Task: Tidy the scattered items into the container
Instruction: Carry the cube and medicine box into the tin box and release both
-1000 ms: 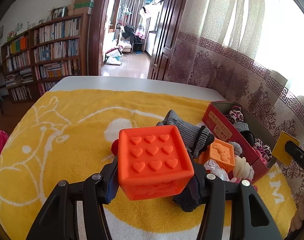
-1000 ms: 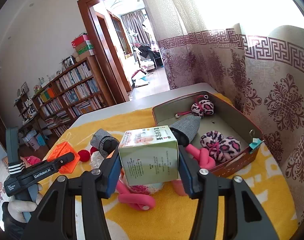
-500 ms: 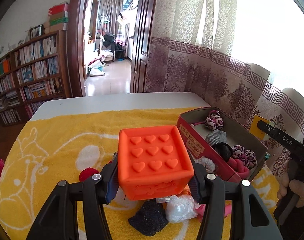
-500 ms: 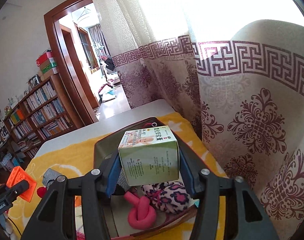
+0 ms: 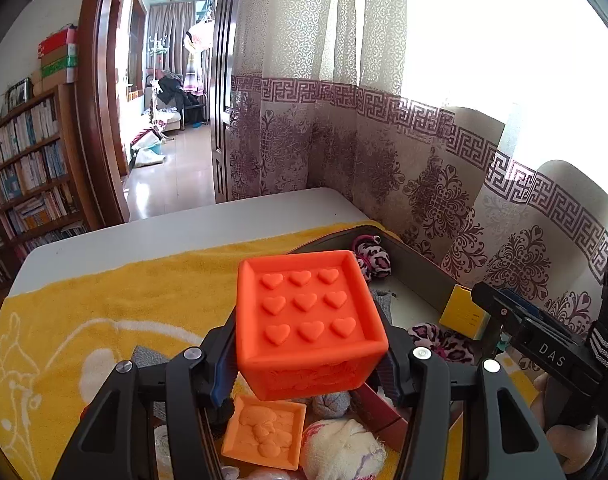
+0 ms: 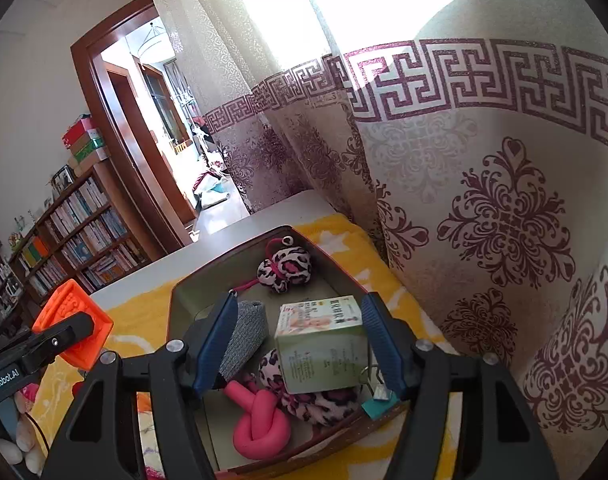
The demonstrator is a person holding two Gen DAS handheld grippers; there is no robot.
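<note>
My left gripper (image 5: 307, 364) is shut on an orange rubber cube (image 5: 309, 320) with raised hearts and holds it in the air at the near left side of the red container (image 5: 413, 258). In the right wrist view the same cube (image 6: 76, 320) shows at the far left. My right gripper (image 6: 300, 302) hangs over the grey inside of the container (image 6: 184, 304) with its jaws opening. The small green-and-white carton (image 6: 323, 344) sits tilted between them on a leopard scrunchie (image 6: 315, 402), and the left pad is well clear of it.
In the container lie a pink knotted roll (image 6: 260, 420), a grey sock (image 6: 244, 336) and a second leopard scrunchie (image 6: 284, 268). Outside it, on the yellow towel (image 5: 104, 312), are a flat orange tile (image 5: 264, 432) and a white plush ball (image 5: 343, 452). A patterned curtain (image 6: 503, 220) hangs close behind.
The left gripper carried the cube to the right, up to the container. The right gripper moved over the container, its jaws spread, and the carton dropped onto the scrunchie.
</note>
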